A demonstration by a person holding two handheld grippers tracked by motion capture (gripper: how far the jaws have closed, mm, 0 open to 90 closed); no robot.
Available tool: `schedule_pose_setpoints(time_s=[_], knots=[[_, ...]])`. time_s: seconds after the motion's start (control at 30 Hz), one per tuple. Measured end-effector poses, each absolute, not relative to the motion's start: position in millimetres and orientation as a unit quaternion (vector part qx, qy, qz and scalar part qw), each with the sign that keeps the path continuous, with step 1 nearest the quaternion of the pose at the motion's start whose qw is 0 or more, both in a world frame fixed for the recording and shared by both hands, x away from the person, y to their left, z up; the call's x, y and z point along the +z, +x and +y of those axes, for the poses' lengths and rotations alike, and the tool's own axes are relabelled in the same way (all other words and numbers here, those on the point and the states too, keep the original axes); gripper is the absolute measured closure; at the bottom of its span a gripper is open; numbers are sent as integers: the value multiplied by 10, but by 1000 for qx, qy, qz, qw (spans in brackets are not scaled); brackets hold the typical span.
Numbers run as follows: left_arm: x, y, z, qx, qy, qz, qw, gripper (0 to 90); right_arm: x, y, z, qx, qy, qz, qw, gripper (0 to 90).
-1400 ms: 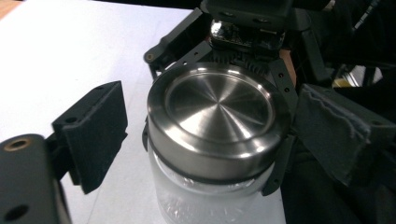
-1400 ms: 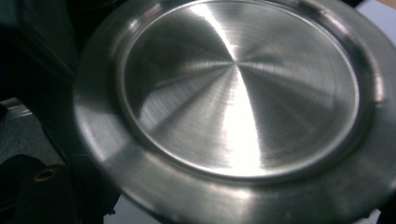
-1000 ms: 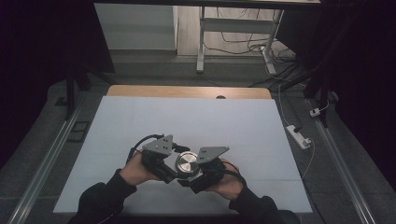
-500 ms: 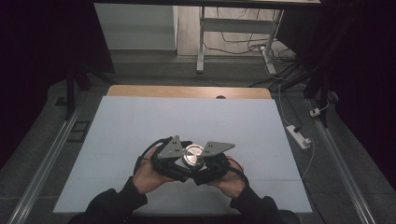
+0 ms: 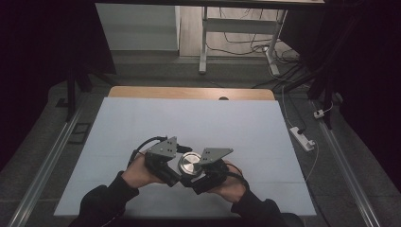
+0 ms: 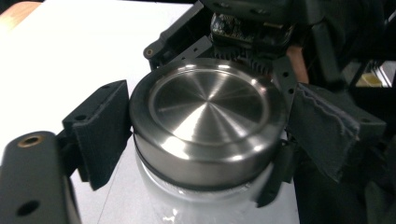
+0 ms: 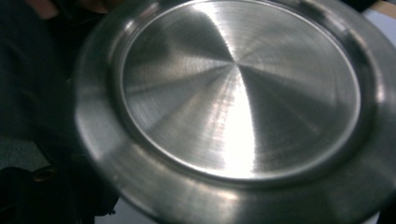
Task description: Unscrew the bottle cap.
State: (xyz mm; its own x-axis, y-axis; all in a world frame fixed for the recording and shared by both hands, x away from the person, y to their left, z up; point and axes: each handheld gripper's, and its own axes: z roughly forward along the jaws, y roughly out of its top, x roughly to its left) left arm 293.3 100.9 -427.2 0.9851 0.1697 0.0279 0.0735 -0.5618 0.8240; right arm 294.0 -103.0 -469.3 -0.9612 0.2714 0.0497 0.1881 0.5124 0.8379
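Note:
A glass jar with a brushed steel lid stands on the white table, near the front. The lid also shows close up in the right gripper view. My left gripper straddles the lid; its jaws have just been closing, and the pads sit right by the rim without clearly pressing on it. My right gripper comes in from the other side. Its fingers clasp the jar under the lid, shut on it.
A hand holds each gripper, with both forearms entering from the table's front edge. A wooden strip runs along the far edge. A white power strip and cables lie on the floor to the right.
The left gripper swung a little around the lid and then came back. The jar and the right gripper have stayed in place.

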Motion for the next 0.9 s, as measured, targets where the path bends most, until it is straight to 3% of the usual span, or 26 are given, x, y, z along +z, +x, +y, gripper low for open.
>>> schedule_pose_setpoints(time_s=[0.2,0.5,0.77,0.9], knots=[[-4290,2901,961,75,875,86,471,201,-4697,2939,-1030,471,135,870,48,148],[-4344,2779,720,157,856,180,458,200,-4722,3047,-1111,466,181,864,64,148],[-4314,2774,739,153,853,177,466,199,-4696,3037,-1119,475,179,859,67,148],[-4229,2843,858,106,848,165,492,141,-4684,3023,-1115,480,174,857,64,148]])
